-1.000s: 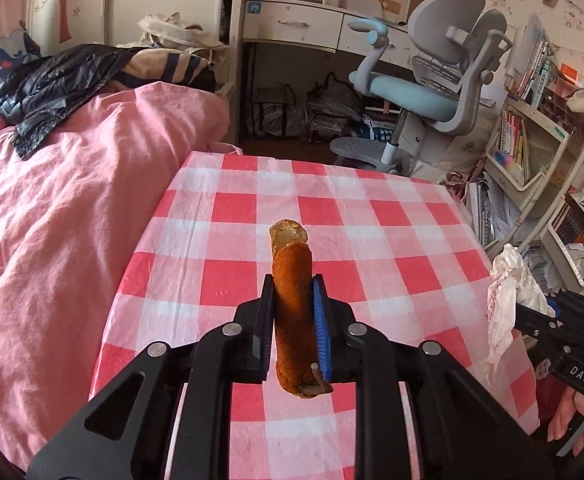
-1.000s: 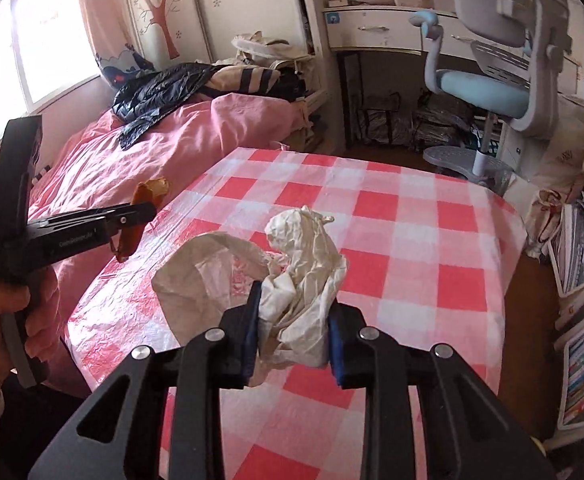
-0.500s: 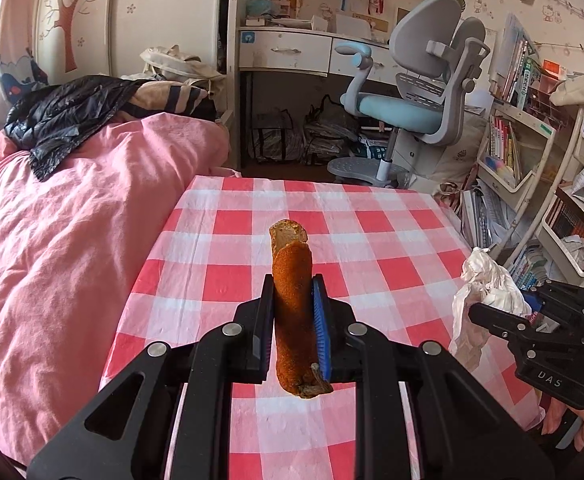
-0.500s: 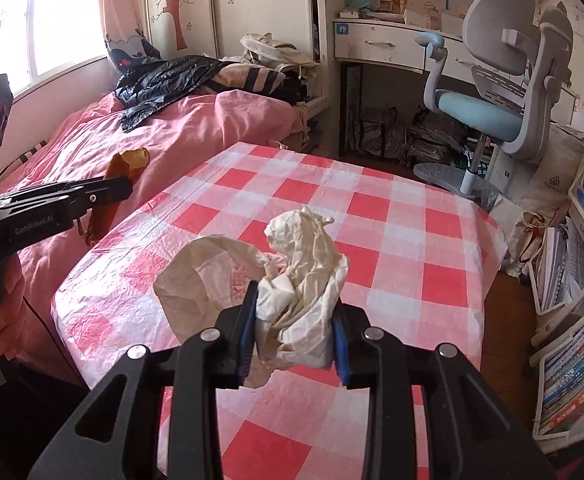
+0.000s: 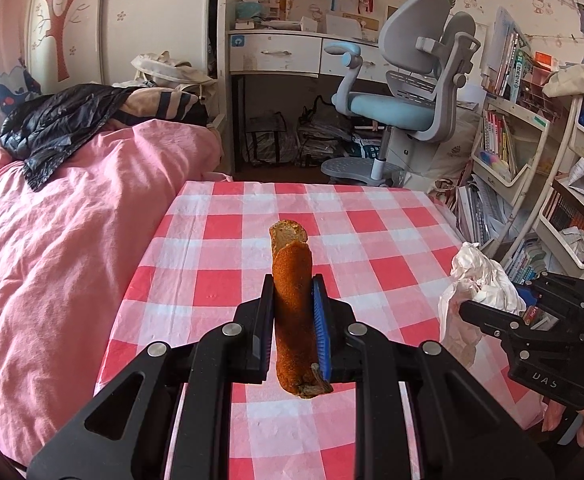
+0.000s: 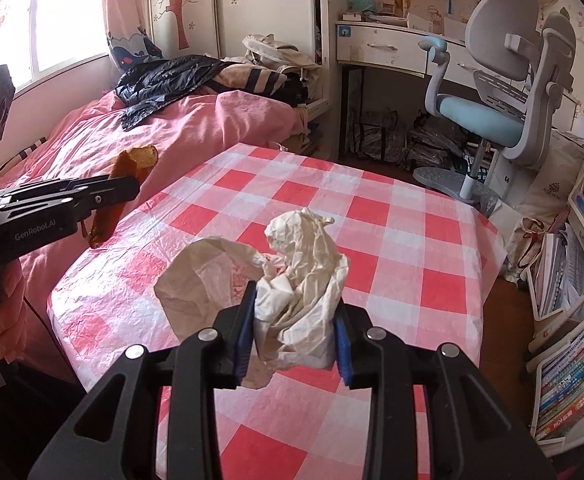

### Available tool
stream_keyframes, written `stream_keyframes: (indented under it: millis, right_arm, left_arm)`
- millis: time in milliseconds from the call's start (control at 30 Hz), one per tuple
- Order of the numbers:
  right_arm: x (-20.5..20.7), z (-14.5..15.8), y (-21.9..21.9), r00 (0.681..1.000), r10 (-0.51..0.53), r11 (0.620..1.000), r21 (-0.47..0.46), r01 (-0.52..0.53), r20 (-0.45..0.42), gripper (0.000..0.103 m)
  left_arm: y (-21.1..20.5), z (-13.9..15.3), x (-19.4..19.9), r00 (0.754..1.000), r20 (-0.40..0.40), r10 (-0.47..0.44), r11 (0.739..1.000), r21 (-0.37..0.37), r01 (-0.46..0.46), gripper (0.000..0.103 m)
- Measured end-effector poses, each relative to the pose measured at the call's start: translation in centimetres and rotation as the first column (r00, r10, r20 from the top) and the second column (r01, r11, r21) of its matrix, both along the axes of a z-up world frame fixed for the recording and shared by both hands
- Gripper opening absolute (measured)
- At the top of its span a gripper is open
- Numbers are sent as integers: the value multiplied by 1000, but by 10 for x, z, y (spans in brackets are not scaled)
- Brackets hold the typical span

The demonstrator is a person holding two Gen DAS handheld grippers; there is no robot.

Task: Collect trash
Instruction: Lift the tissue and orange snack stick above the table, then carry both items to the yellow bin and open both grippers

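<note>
Trash is already up off the table in both your hands: the long, curled orange-brown fruit peel (image 5: 292, 320) is pinched upright between the blue-padded fingers of your left gripper (image 5: 292, 322), and the crumpled white plastic bag (image 6: 298, 292) is bunched between the fingers of your right gripper (image 6: 296, 334), both hanging over the red-and-white checked tablecloth (image 6: 408, 256). Watch that right side: its jaws are opening a little with the bag between them, and the pads look as if they're only lightly pressing the folds, so you could lose it if they ease any further. If the plan is to drop the peel into that bag, you'll want a firm pinch on one edge only, so the loose flap (image 6: 190, 276) billowing out to the left can hang open as a mouth. Right now the bag is wadded into a ball and I can't see a clear opening. The left grip looks solid, with the peel clamped along most of its length and its pale end sticking out above the fingertips. The two grippers sit apart, left one near the table's edge by the pink bedspread (image 5: 64, 240), right one near the opposite edge. Bring the peel across slowly, keep it above the flap, and don't release until its lower end is truly inside. No bin is visible from either wrist view, so the bag is my best guess for the target.
</note>
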State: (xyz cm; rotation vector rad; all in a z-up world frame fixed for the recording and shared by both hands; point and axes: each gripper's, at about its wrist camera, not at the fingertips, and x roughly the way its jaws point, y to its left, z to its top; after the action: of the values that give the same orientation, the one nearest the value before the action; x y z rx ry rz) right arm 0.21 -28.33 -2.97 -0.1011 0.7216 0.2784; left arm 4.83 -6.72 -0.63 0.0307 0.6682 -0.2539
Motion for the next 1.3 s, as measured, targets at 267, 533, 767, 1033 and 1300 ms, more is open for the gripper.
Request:
stream_keyframes:
  millis: [267,533,767,1033,1300]
  right_arm:
    - [0,0,0,1000,0,1000,-1,0,-1,34]
    - [0,0,1,1000,-1,1000,-1,1,0,34]
    - [-9,14,-12,1000,-3,1000,6,3,20,34]
    - [-64,16,-104,992,-121,993,10,120,27,34]
    - [-125,-8,-205,953,-304,951,63,304,0,34]
  left_arm:
    - [-9,-2,-3,1000,7,-17,1000,11,17,17]
    - [-14,-2,-6,1000,13,-28,1000,14,28,17]
    - [-22,3,-8,997,1,-76,996,-48,76,17]
    - [-93,8,-37,961,5,-278,952,-131,276,17]
    - [-208,-6,-79,897,-25,-441,892,-125,434,17]
